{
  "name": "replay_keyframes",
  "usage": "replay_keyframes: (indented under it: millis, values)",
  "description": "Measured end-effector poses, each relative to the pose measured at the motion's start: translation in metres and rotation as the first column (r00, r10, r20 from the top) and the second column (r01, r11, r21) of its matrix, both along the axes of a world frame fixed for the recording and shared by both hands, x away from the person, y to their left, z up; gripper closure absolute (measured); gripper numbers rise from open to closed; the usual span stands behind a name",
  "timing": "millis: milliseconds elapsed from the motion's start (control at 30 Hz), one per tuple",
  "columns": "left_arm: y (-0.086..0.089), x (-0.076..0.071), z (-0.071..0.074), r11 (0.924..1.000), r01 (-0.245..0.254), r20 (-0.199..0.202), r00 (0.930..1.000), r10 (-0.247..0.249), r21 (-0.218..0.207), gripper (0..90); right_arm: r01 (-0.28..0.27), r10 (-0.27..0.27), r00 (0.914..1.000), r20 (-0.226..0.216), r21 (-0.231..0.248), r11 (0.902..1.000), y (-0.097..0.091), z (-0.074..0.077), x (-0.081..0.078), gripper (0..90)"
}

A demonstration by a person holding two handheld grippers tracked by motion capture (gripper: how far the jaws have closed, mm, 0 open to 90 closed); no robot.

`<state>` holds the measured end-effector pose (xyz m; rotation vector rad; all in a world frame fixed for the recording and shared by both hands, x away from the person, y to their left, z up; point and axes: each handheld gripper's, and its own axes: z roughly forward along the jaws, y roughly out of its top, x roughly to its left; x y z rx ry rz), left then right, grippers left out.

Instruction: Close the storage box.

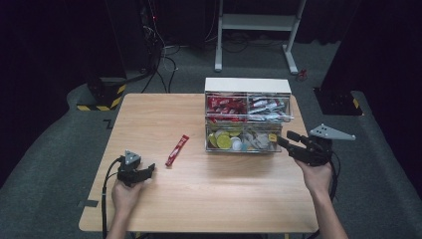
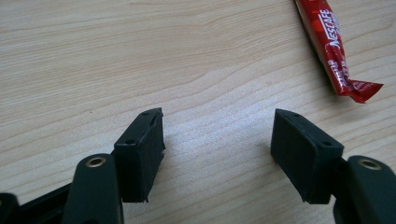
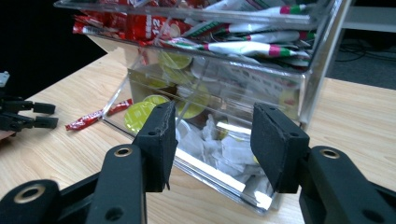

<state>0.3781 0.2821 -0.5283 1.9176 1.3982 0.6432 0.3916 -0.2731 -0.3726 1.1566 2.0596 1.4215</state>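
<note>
Near left of the table [image 1: 224,199]: left gripper [image 1: 149,169], low over the wood, held in the person's left hand [image 1: 124,195]. Jaws spread wide, released, with bare wood between the pads [image 2: 144,154] in the left gripper view. Just ahead and to its right: a red sachet [image 1: 177,150], flat on the table, apart from the jaws and from the box. In the left gripper view, sachet [image 2: 334,51] at upper right, crimped end toward the right pad, not touching it.

Far right of the table: a clear box [image 1: 247,85] with a white top and two rows of drawers. Upper row: red sachets [image 1: 226,105] on the left, white sticks [image 1: 266,107] on the right. Lower row: yellow-green capsules [image 1: 221,140] on the left, white packets [image 1: 254,143] on the right.

Right gripper [image 1: 284,138] at the box's lower right corner, level, pointing at the lower row, held in the right hand [image 1: 314,175]. Jaws partly apart, gripping nothing. In the right gripper view, gripper [image 3: 212,144] just short of the clear lower front [image 3: 219,168], pads to either side of the packets [image 3: 233,147] behind the plastic; contact with the plastic unclear. Capsules [image 3: 137,115] off to the left, sticks [image 3: 252,46] above. Farther back at the left edge of that view: the left gripper [image 3: 49,115] and the sachet [image 3: 88,119] on the wood.
</note>
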Motion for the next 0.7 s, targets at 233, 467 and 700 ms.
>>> replay_keyframes:
  millis: [233,467,700]
  values:
    - [0.0,0.0,0.0,1.0,0.0,0.0,1.0,0.0,0.0,34.9,0.017,-0.017,0.9996,-0.023,-0.014,0.9998,-0.002,-0.017,0.001,50.3]
    - [0.0,0.0,0.0,1.0,0.0,0.0,1.0,0.0,0.0,34.9,0.03,-0.031,0.9991,-0.028,-0.028,0.9992,-0.001,-0.029,0.0,50.1]
    - [0.0,0.0,0.0,1.0,-0.001,0.0,1.0,0.001,0.0,34.8,0.042,-0.043,0.9984,-0.037,-0.028,0.9987,-0.003,-0.039,-0.002,50.0]
